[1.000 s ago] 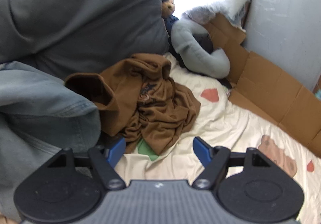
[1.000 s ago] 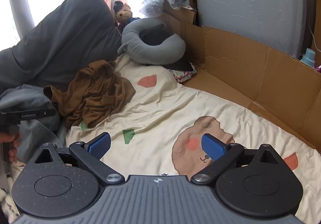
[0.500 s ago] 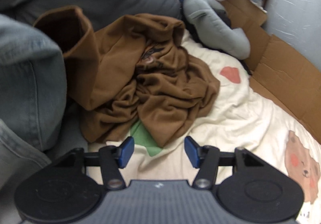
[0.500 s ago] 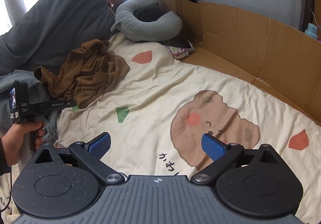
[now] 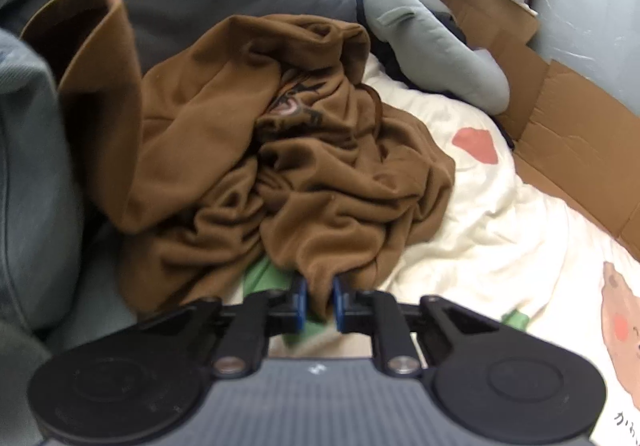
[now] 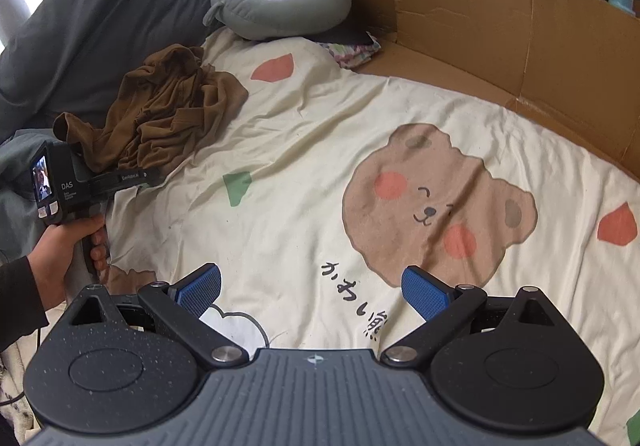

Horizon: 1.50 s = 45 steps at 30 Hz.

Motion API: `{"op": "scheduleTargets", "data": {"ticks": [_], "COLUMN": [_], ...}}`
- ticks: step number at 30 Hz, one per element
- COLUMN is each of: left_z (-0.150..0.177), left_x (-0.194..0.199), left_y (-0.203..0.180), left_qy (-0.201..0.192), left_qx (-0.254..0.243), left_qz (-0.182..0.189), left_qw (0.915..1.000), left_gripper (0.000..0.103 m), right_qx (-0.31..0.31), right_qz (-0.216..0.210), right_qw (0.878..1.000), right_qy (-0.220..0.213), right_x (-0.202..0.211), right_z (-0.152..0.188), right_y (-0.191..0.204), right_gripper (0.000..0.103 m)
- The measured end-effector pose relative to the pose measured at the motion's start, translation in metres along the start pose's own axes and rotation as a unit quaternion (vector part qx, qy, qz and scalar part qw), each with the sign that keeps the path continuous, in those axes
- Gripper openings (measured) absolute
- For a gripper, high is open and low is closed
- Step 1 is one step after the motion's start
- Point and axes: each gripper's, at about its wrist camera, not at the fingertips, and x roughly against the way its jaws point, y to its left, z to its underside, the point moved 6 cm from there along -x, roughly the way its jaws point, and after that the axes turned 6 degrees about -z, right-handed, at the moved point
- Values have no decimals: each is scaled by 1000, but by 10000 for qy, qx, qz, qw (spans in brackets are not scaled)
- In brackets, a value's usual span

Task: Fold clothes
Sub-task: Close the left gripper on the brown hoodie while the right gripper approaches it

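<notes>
In my left wrist view, the left hand-held gripper (image 5: 319, 302) has just pinched the crumpled brown cotton shirt (image 5: 280, 166); only the right view shows the right hand-held gripper (image 6: 312, 292) spread, empty.

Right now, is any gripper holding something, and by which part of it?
The left gripper, whose jaws have just been closing, pinches the brown garment by its near bottom edge. The right gripper is open above the bedsheet and holds nothing.
</notes>
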Motion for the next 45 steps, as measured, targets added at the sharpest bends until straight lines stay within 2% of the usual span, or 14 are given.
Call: {"op": "scheduleTargets", "data": {"ticks": [6,15,19,22,24,30,34,39,43,45], "left_z": [-9,-14,-12,-10,-7,8,16,25,31,35], "left_x": [24,75,95,105,110,125,131,146,158,166], "left_y": [-16,-44,-63,-78,-86,-103,-109,-114,-119,-122], "left_qy": [-227,-261,-223,-170,-67,147,238,281,351,372], "left_qx": [-292,-207,-332,-457,-415,-447,-413,-321,-202,-182], "left_qz": [521,1378,1683,1911,2041,2391,2547,2730,2793,2826], "left_qw": [9980,9899,9849,9804,9781,9699,9658,9611,9594,9583], "left_gripper": [5,4,4,4,4,4,4,4,4,4], "right_qx": [-37,-371,-545,-695,-806,-706,-390,-244,-16,130], "right_qz": [-54,-222,-245,-508,-704,-773,-790,-914,-889,-886], "right_qw": [10000,9988,9976,9961,9940,9942,9960,9954,9957,9957], "right_qy": [17,-243,-357,-190,-229,-239,-160,-141,-251,-231], "right_x": [1,12,17,19,23,23,16,12,18,22], "right_z": [3,5,8,11,13,24,34,41,41,42], "right_y": [-2,1,3,8,9,14,21,28,28,26], "right_gripper": [99,99,99,99,99,96,86,84,68,68]}}
